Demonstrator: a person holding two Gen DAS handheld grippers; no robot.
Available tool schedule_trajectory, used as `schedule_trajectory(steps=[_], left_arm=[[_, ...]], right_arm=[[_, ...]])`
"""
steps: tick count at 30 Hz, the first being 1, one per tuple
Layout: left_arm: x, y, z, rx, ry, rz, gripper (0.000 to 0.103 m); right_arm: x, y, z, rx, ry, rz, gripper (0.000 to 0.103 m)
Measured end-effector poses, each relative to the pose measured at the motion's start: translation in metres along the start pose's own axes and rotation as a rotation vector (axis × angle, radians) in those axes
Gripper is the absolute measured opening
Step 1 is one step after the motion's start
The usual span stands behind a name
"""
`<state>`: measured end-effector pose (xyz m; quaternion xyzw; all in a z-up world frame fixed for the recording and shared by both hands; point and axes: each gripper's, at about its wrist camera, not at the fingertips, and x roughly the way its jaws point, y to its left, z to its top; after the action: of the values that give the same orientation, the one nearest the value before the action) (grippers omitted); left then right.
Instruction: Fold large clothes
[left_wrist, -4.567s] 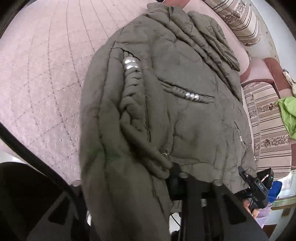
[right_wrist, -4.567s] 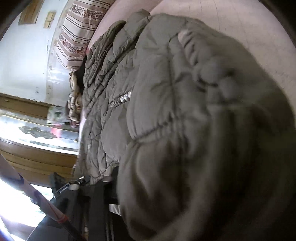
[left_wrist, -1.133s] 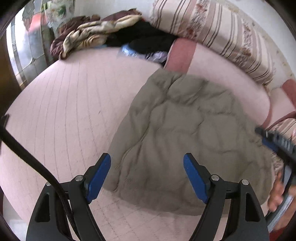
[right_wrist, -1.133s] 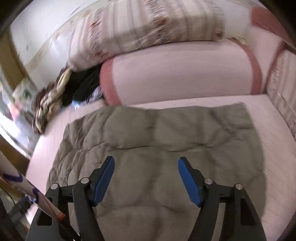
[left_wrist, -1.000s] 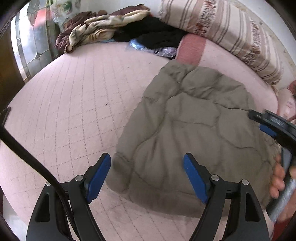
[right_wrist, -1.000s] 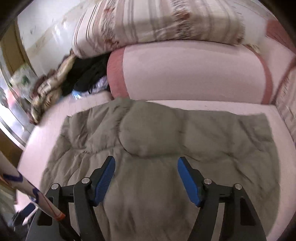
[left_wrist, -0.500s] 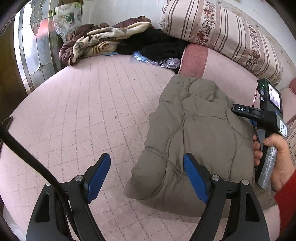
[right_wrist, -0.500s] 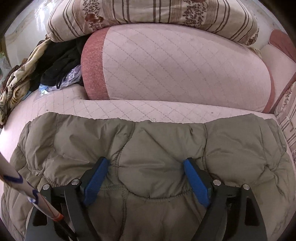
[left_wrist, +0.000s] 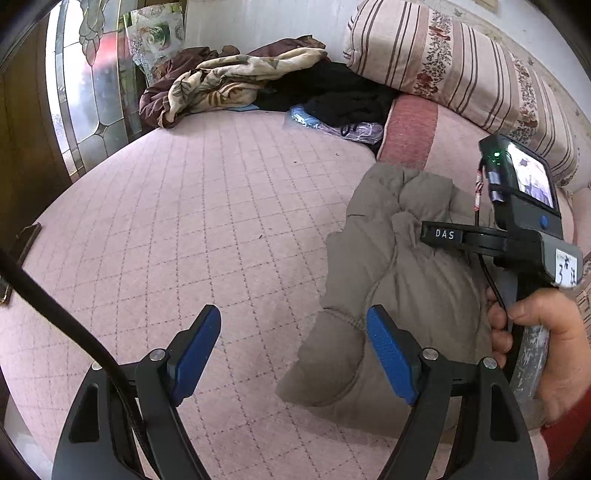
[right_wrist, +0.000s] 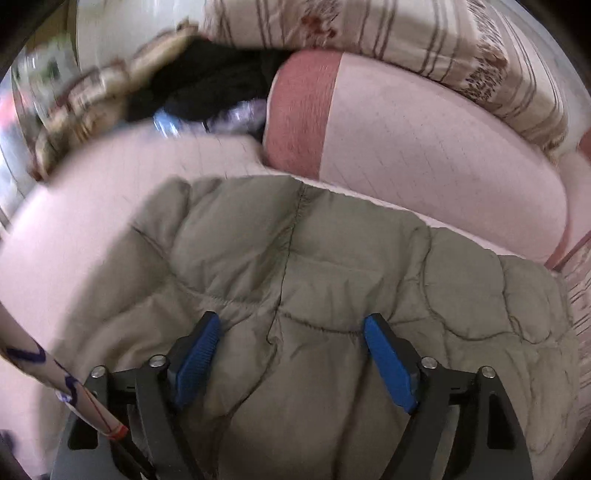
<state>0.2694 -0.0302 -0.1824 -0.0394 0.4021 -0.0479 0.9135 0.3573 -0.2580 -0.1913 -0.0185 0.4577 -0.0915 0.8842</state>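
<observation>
Folded jacket (left_wrist: 399, 280) lies on pink bed (left_wrist: 207, 221) beside bolster (right_wrist: 424, 147). Left gripper (left_wrist: 293, 354) and right gripper (right_wrist: 291, 354) both spread wide, empty (clothes pile (left_wrist: 236, 81) far back).

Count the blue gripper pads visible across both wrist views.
4. The left gripper shows two pads, wide apart over the pink quilted bed. The right gripper shows two pads over the folded olive jacket.

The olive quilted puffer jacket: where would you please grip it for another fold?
Grip the olive quilted puffer jacket at its nearest corner, coming low from the left with the left claw. That corner lies free on the pink quilted mattress, thin enough to pinch.
</observation>
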Motion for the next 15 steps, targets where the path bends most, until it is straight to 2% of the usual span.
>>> schedule_trajectory(steps=[2,4,7,10,12,15], left_arm=[[0.002,0.001,0.000,-0.001,0.006,0.000,0.080],[0.001,0.002,-0.001,-0.008,0.011,-0.005,0.080],[-0.001,0.004,-0.002,-0.014,0.012,-0.012,0.080],[-0.002,0.002,-0.003,-0.010,0.009,-0.014,0.080],[-0.002,-0.001,-0.004,0.002,0.005,-0.009,0.080],[0.001,-0.004,-0.005,0.015,0.008,0.000,0.080]], right_arm=[[-0.010,-0.007,0.006,0.018,0.000,0.015,0.086],[-0.027,-0.023,0.008,0.044,-0.037,0.044,0.085],[-0.047,-0.056,0.001,0.064,-0.080,-0.003,0.085],[-0.051,-0.115,-0.015,0.151,-0.064,-0.109,0.085],[-0.041,-0.168,-0.030,0.257,-0.019,-0.176,0.085],[-0.028,-0.242,-0.056,0.431,0.052,-0.185,0.085]])
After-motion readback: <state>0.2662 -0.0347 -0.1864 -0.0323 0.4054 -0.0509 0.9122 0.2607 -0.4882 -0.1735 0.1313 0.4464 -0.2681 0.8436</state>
